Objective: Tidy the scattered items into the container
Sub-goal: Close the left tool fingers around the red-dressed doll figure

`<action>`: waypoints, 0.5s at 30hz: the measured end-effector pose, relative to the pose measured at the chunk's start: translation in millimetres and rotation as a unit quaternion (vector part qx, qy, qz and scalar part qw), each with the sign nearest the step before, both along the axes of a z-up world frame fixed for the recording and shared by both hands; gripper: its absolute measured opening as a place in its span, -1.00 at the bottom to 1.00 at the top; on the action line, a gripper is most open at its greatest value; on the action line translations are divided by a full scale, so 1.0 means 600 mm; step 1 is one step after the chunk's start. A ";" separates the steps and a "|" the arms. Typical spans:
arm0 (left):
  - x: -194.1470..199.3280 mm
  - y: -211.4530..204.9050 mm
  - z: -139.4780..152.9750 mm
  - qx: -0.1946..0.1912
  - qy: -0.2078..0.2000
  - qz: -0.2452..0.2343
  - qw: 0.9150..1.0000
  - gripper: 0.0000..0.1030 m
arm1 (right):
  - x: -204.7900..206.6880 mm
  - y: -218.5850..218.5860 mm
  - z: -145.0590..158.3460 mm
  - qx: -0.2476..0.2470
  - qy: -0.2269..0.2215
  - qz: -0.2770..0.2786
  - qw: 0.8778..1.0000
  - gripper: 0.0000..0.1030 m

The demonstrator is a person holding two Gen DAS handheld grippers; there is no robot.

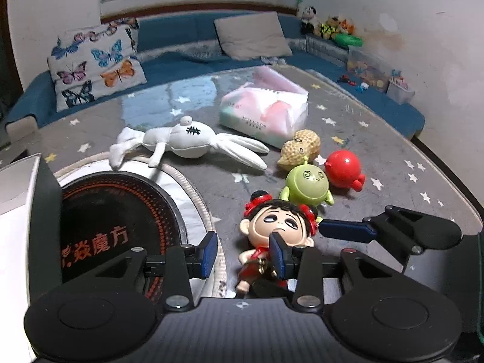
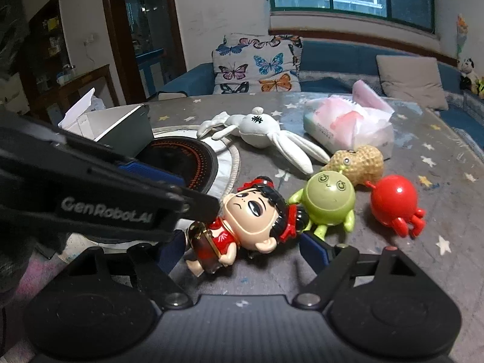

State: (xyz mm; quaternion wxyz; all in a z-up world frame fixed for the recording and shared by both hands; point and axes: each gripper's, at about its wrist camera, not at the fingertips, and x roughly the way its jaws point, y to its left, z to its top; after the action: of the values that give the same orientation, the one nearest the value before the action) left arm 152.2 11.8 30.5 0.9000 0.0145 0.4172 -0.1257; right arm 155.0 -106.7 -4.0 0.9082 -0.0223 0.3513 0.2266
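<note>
So basically nothing's tidied yet: the white rabbit plush (image 2: 266, 133), peanut toy (image 2: 357, 163), green figure (image 2: 328, 204) and red figure (image 2: 393, 204) all lie loose on the worktop (image 2: 438, 211) beyond the fingers, and the box (image 2: 121, 127) sits off left. The doll (image 2: 242, 227) lies flat between the right gripper (image 2: 245, 251) fingers, spread and not pinching, its long axis crosswise, head toward the right finger. The left gripper (image 1: 245, 252) is open and empty, doll beside its right finger.
</note>
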 end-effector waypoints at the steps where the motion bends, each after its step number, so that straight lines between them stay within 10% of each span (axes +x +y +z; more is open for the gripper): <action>1: 0.007 0.000 -0.001 -0.001 0.005 -0.002 1.000 -0.21 | 0.003 0.001 -0.002 0.000 0.001 0.002 1.000 0.63; 15: 0.037 -0.003 -0.025 -0.050 0.069 -0.031 0.996 -0.10 | 0.024 0.005 -0.014 0.031 0.017 0.019 0.999 0.40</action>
State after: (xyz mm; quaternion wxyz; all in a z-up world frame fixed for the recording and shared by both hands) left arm 174.6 10.2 15.2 0.8646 -0.0268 0.4703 -0.1747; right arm 169.4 -103.9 -12.4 0.8979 0.0030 0.3585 0.2552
